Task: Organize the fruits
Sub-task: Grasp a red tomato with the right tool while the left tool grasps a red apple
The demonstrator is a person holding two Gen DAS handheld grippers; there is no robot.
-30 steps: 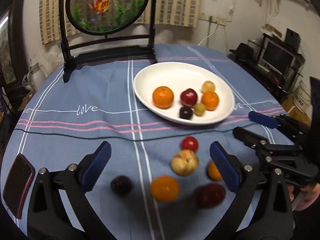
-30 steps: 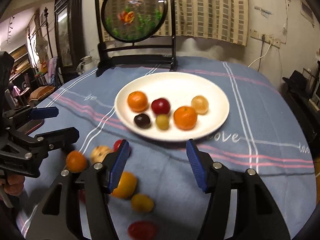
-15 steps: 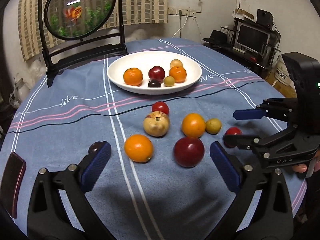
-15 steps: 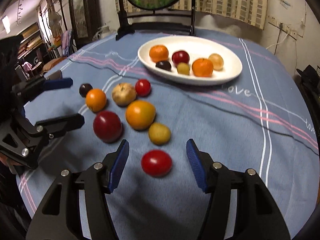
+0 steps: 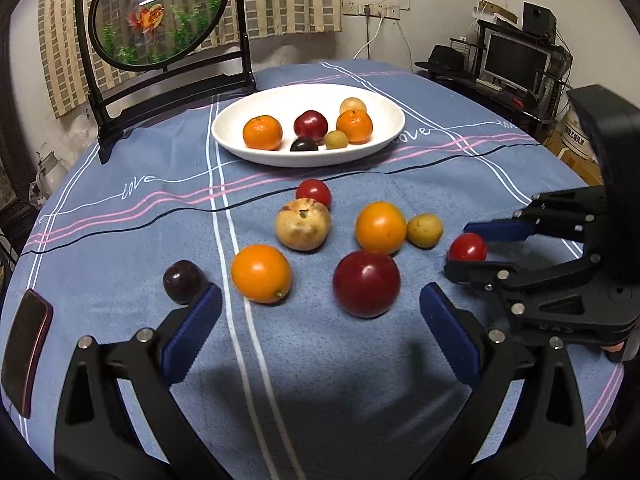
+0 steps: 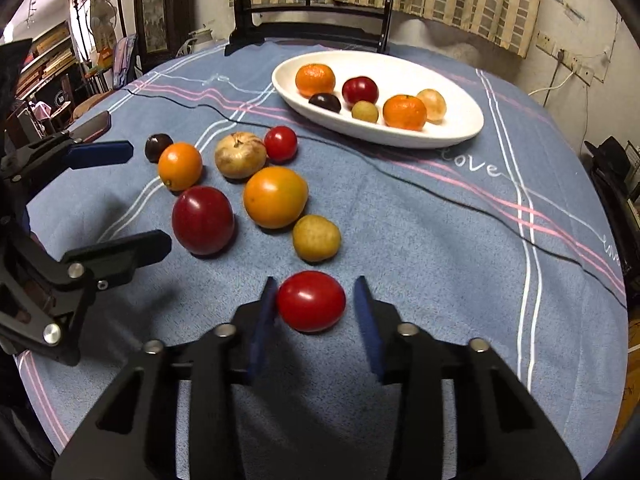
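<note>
A white plate (image 5: pixel 396 128) at the back of the blue cloth holds several fruits. Nearer lie loose ones: a pale apple (image 5: pixel 303 229), two oranges (image 5: pixel 381 227) (image 5: pixel 261 273), a dark red plum (image 5: pixel 366 283), a small yellow fruit (image 5: pixel 425 230) and a dark plum (image 5: pixel 183 281). My right gripper (image 6: pixel 315 318) is closing around a red tomato (image 6: pixel 311 301) on the cloth; one pad touches it and the other stands a little off. My left gripper (image 5: pixel 319 300) is open and empty, just short of the dark red plum and the nearer orange.
A phone in a red case (image 5: pixel 26 348) lies at the table's left edge. A round goldfish screen on a black stand (image 5: pixel 160 12) rises behind the plate. A small red tomato (image 5: pixel 313 194) sits behind the apple. Shelves and a monitor (image 5: pixel 514 60) stand beyond the right edge.
Both grippers have sunk toward the loose fruits. The right jaws, wide apart before, have narrowed around the red tomato. The left jaws stayed wide.
</note>
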